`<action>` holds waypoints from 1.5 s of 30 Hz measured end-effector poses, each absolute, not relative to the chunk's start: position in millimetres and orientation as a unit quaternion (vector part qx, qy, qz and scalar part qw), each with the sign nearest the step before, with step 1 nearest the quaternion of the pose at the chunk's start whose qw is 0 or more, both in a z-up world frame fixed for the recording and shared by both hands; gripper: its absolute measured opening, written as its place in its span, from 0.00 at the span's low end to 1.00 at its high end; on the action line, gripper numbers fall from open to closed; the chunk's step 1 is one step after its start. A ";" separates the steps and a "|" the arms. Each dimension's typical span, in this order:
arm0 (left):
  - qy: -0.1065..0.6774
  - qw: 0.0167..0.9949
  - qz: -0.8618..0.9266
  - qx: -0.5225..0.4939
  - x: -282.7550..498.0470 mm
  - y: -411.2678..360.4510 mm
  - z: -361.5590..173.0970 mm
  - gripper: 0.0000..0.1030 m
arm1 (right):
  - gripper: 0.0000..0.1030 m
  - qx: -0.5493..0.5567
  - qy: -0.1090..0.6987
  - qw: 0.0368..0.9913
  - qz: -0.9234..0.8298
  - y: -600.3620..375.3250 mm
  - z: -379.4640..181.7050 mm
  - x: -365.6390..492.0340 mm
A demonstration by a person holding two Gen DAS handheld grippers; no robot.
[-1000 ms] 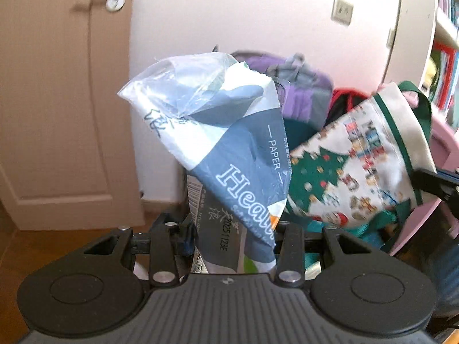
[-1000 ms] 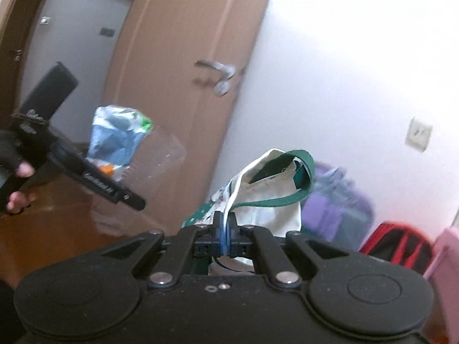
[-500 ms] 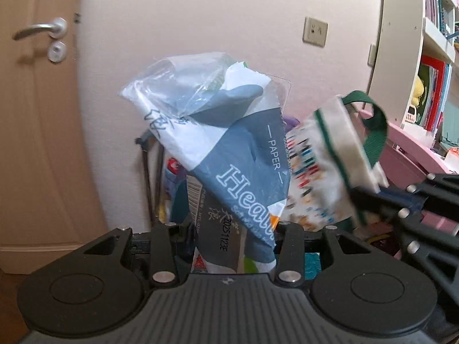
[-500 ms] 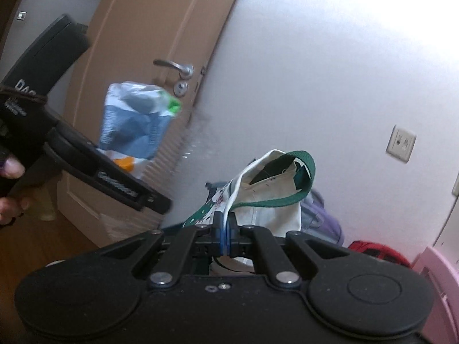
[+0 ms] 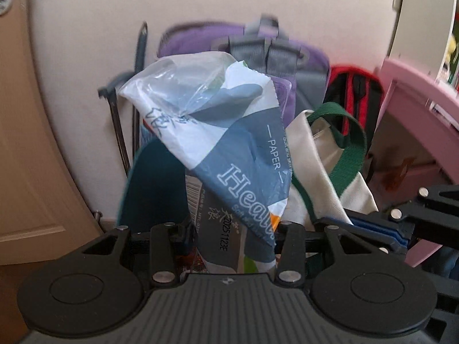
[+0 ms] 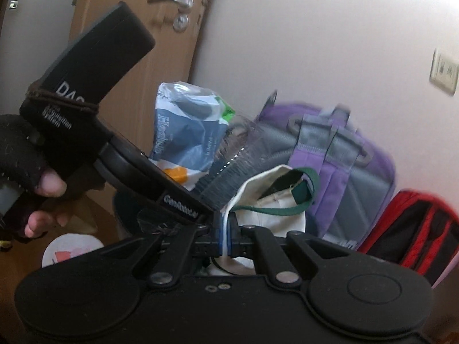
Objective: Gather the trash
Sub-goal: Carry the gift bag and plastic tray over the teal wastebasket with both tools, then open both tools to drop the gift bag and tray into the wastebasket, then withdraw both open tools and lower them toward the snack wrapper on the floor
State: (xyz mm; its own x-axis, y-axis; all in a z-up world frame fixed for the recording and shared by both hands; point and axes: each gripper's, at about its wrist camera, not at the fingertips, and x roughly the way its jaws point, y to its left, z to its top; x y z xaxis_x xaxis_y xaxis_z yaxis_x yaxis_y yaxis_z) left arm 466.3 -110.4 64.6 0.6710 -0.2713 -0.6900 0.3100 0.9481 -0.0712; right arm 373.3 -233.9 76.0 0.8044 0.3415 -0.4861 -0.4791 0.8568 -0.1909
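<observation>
Wrapper brought up to the mouth of the tote

The left gripper, clamped on the crumpled tissue wrapper at frame centre, has swung from the door toward the canvas tote, whose rim the right gripper pinches; the wrapper now sits just beside the opening, so dropping it in looks next.

Right gripper: we see its jaws pinched on the rim of the white tote bag
Left gripper: clamped on a crumpled tissue wrapper — just above the tote's mouth
Behind: purple backpack, red bag — against the wall
</observation>
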 end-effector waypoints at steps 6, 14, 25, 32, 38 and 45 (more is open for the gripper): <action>0.421 0.889 -0.175 0.031 495.2 -118.9 33.3 0.45 | 0.10 -0.119 0.269 0.929 0.223 -246.0 53.1 397.4; 0.453 0.874 -0.173 0.028 505.8 -120.5 25.1 0.68 | 0.31 -0.103 0.277 0.932 0.210 -262.1 51.3 402.8; 0.418 0.888 -0.188 0.027 443.2 -106.2 62.8 0.71 | 0.37 -0.072 0.254 0.939 0.223 -274.7 84.7 345.8; 0.387 0.902 -0.189 0.032 380.3 -97.5 96.6 0.71 | 0.46 -0.069 0.232 0.943 0.228 -274.5 112.8 291.9; 0.371 0.908 -0.192 0.034 330.3 -86.8 114.3 0.81 | 0.48 -0.065 0.223 0.943 0.238 -272.8 128.2 253.2; 0.366 0.909 -0.197 0.027 278.6 -65.9 108.0 0.84 | 0.50 -0.053 0.228 0.937 0.261 -265.8 122.2 212.2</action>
